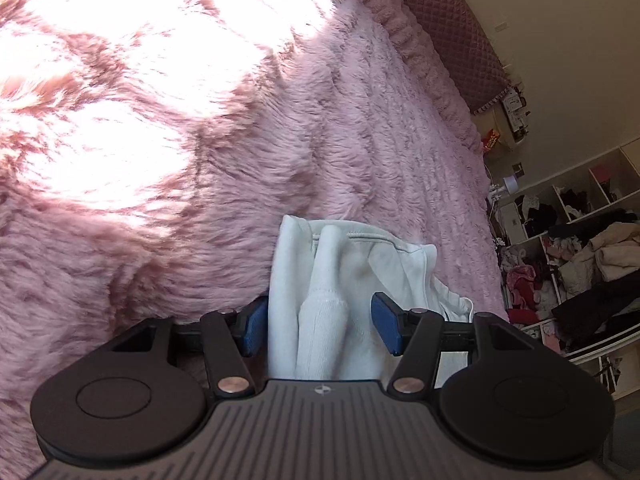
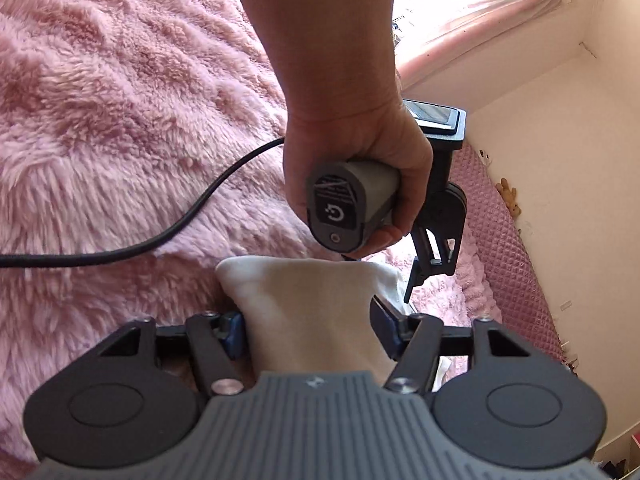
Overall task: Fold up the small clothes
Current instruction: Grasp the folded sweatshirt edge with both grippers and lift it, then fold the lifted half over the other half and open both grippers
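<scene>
A small white garment (image 1: 340,280) lies bunched on the fluffy pink blanket (image 1: 160,140). In the left wrist view it sits between the blue pads (image 1: 254,326) of my left gripper (image 1: 320,326), whose jaws stand wide apart around the cloth. In the right wrist view the same white garment (image 2: 304,320) fills the gap of my right gripper (image 2: 306,330), also with jaws apart. The hand holding the left gripper's handle (image 2: 352,200) shows just beyond the cloth in the right wrist view.
A black cable (image 2: 160,236) runs across the blanket (image 2: 100,120) at left. A quilted pink headboard (image 1: 452,20) borders the bed. White shelves piled with clothes (image 1: 580,248) stand past the bed. A window with a pink curtain (image 2: 480,8) sits at the top right.
</scene>
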A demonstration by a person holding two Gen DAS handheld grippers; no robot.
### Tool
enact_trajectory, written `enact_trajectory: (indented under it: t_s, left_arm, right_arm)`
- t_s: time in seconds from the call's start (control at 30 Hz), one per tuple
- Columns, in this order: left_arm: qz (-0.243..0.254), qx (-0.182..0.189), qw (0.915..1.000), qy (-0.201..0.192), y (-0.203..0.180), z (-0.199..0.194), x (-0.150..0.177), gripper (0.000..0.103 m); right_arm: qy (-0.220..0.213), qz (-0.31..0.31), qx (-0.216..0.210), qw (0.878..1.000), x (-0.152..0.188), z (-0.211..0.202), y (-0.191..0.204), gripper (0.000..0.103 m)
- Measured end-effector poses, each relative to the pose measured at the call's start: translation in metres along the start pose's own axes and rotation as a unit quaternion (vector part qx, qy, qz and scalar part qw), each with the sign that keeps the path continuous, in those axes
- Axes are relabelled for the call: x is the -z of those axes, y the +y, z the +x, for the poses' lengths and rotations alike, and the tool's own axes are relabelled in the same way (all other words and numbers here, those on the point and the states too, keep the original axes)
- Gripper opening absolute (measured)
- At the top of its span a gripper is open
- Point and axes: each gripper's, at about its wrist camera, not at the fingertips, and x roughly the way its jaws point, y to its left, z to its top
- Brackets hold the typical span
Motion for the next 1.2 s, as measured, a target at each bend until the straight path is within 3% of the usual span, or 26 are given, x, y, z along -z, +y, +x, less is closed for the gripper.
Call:
enact_trajectory:
  t_s: [0.13, 0.2, 0.23, 0.27, 0.3, 0.33, 0.5, 0.8, 0.93, 1.2]
  left_arm:
    - [-0.004, 0.005, 0.9999, 0.01, -0.002, 0.007, -0.008, 0.065]
    - [0.008, -0.003, 0.9999, 0.011, -0.005, 0.007, -0.008, 0.06]
    - [0.018, -0.012, 0.9998, 0.006, -0.006, 0.006, -0.007, 0.046]
    - [0.026, -0.019, 0.9995, 0.003, -0.007, 0.003, -0.005, 0.04]
    - [0.033, -0.022, 0.9992, 0.002, -0.008, 0.002, -0.004, 0.033]
    - [0.038, -0.023, 0.999, 0.0, -0.009, 0.0, -0.003, 0.028]
    - [0.042, -0.023, 0.9988, -0.007, -0.019, -0.006, -0.004, 0.022]
    - [0.096, 0.005, 0.9948, -0.034, -0.085, -0.024, -0.003, 0.02]
    - [0.114, 0.006, 0.9927, -0.04, -0.126, -0.018, 0.006, 0.018]
    - [0.125, 0.051, 0.9905, -0.027, -0.2, 0.027, 0.031, 0.018]
  right_arm:
    - [-0.005, -0.006, 0.008, 1.0, -0.004, 0.01, -0.001, 0.058]
    - [-0.008, -0.006, 0.006, 1.0, -0.005, 0.011, -0.001, 0.05]
    - [-0.005, -0.004, -0.005, 1.0, -0.005, 0.011, -0.001, 0.029]
    - [0.001, -0.002, -0.016, 1.0, -0.005, 0.01, -0.002, 0.006]
    - [0.001, 0.001, -0.018, 1.0, -0.006, 0.003, 0.003, 0.003]
    - [-0.002, 0.001, -0.015, 1.0, -0.006, 0.0, 0.004, 0.002]
    - [-0.009, 0.044, -0.011, 0.999, -0.007, -0.014, -0.012, 0.0]
    - [-0.003, 0.128, 0.031, 0.991, 0.003, -0.048, -0.066, 0.0]
    - [0.015, 0.175, 0.056, 0.983, 0.021, -0.064, -0.095, 0.0]
    - [0.064, 0.251, 0.118, 0.959, 0.088, -0.094, -0.156, 0.0]
